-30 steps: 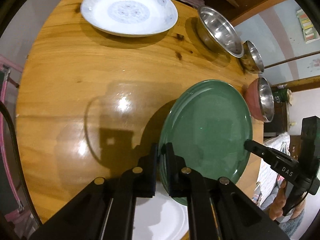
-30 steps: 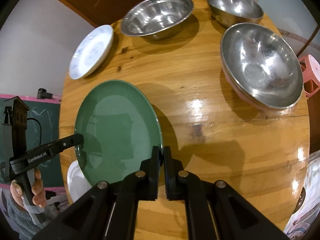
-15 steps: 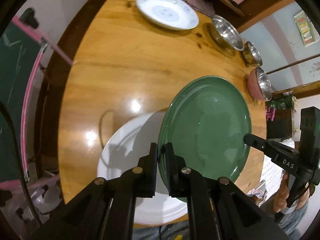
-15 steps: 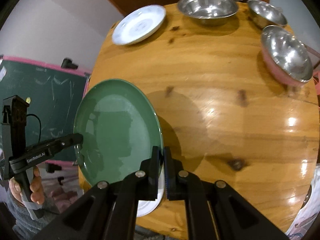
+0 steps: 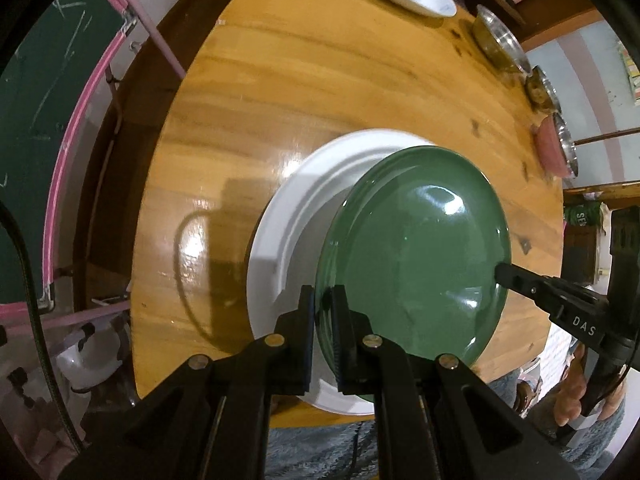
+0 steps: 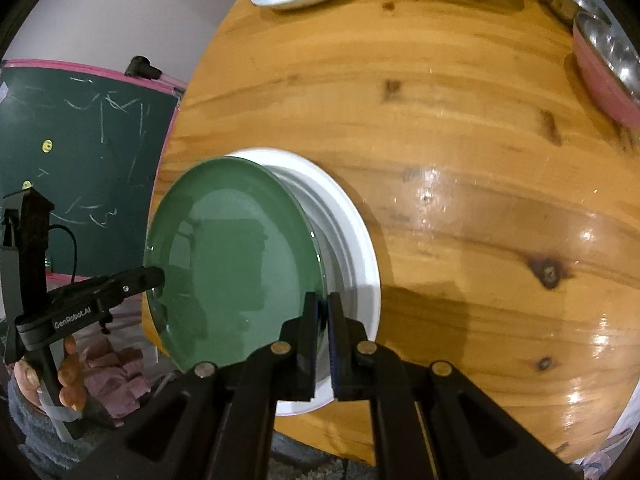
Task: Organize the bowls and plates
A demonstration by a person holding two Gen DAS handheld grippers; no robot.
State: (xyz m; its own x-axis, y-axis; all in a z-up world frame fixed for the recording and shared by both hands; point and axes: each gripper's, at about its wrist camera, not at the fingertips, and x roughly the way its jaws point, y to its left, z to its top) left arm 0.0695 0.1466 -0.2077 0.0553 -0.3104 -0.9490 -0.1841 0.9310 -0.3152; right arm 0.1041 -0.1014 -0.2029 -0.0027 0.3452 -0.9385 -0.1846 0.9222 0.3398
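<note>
- Over the white plate [image 5: 280,216] in the left wrist view: left gripper [image 5: 323,300] is clamped on the green plate [image 5: 416,240]'s rim. I'd lower it level and centred before letting go. White plate's near edge is covered.
- Right wrist view: right gripper [image 6: 323,308] pinches the opposite rim. Can't tell if the plates touch.

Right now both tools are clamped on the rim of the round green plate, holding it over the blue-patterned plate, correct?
Not quite. Both tools, left and right, do clamp the round green plate, but it hangs over the plain white plate, as the left wrist view shows.
</note>
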